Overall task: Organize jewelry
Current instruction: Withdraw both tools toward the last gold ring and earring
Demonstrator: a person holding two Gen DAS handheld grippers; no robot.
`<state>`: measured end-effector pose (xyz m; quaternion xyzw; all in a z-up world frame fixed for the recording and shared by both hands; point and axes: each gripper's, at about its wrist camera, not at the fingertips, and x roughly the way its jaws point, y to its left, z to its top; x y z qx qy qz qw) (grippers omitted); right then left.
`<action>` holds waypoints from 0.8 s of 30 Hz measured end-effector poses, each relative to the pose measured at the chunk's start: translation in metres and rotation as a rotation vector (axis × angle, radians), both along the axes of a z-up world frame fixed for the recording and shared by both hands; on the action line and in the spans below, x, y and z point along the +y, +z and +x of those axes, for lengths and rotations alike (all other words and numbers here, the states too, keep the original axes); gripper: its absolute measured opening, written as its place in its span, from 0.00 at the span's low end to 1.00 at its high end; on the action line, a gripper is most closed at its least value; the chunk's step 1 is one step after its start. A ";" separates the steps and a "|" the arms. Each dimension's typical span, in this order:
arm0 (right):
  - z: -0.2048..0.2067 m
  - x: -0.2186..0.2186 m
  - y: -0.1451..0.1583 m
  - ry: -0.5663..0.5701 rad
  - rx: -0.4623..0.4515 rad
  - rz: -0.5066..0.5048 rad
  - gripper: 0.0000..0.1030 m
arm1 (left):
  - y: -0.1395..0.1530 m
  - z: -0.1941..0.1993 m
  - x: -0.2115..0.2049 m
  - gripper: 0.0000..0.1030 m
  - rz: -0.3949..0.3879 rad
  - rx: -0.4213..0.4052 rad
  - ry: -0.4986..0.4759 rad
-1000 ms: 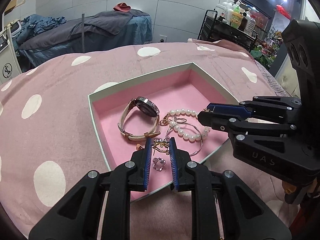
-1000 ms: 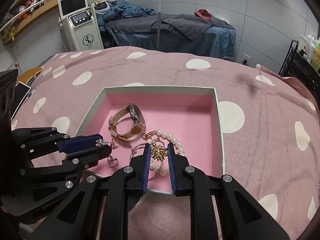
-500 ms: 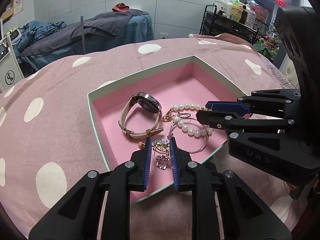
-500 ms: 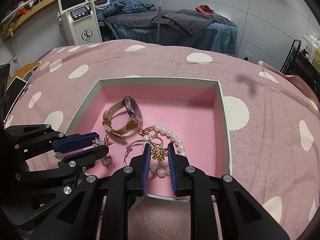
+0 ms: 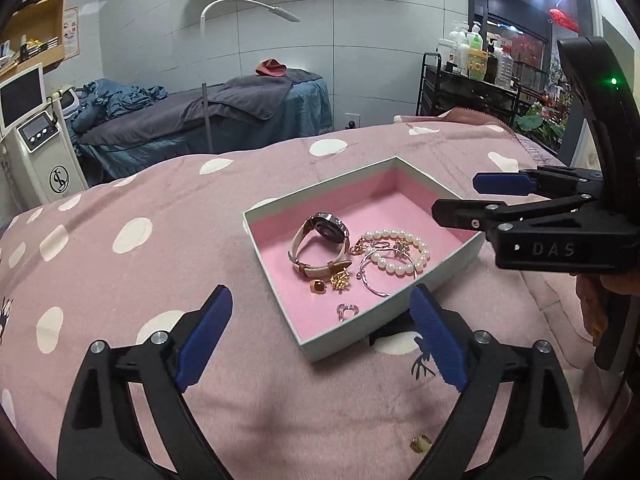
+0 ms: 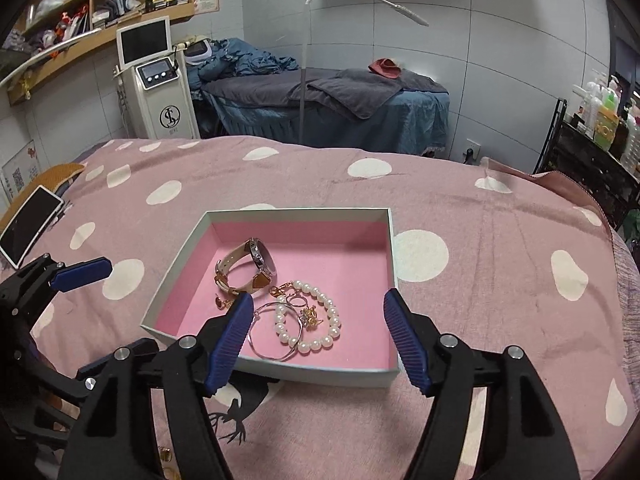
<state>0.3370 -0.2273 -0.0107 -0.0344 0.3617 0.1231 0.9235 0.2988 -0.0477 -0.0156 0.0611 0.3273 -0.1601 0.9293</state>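
A bed covered by a pink blanket with white spots fills most of both views. On it sits a shallow box with pale outer walls and a pink lining, and all the jewelry seen inside lies toward its near half.

The left gripper hangs above the blanket just short of the box's near corner. Its jaws have just been opening and now stand wide apart, with nothing between them. The right gripper hovers over the box's near edge. Its jaws have just been opening too, and stand well apart with nothing pressed by the pads; the bracelets lie below the gap, untouched.

In the box, a watch with a cream strap and a dark round face stands on its side near the middle. Just beside it lies a pearl bracelet, looped, with a thin silver bangle overlapping it. A small gold flower piece rests inside the pearl loop. Near the watch strap lie a gold sunburst piece and a small round amber stud, close together. A clear, heart-shaped ring lies alone nearer the box's front corner.

Outside the box, a small gold item lies on the blanket by the left gripper's arm; its shape is too blurred to tell.
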 end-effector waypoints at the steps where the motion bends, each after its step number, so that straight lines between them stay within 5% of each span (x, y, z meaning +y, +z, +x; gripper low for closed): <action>1: -0.004 -0.001 0.002 -0.006 0.000 0.008 0.67 | 0.001 -0.006 0.004 0.89 -0.011 0.001 0.001; 24: -0.106 0.000 -0.036 0.061 0.074 0.048 0.69 | -0.043 -0.094 0.031 0.91 -0.049 0.068 0.024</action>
